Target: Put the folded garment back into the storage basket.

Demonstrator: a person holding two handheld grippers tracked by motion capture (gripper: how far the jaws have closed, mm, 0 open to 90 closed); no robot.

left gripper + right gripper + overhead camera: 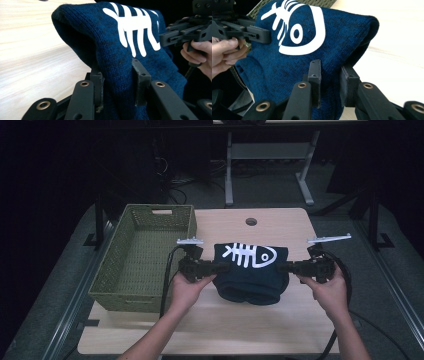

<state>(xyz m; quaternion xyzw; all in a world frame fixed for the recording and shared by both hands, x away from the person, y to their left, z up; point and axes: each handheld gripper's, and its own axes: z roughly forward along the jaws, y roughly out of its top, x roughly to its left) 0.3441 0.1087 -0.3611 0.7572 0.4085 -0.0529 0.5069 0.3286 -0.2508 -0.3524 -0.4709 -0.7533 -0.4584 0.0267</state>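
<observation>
A folded dark blue knitted sweater (252, 272) with a white fish-skeleton print hangs lifted over the middle of the wooden table (210, 330), its lower fold sagging toward the tabletop. My left gripper (222, 267) is shut on its left edge, and my right gripper (282, 267) is shut on its right edge. In the left gripper view the blue knit (117, 65) is pinched between the two black jaws. The right gripper view likewise has the knit (294, 62) clamped between its jaws, with the other gripper and a hand behind it at the left.
An olive green woven basket (145, 257), with nothing inside, stands on the table's left side, close to my left hand. A round cable hole (251, 222) sits near the table's far edge. Beyond the table are a dark floor and desk legs (229, 170).
</observation>
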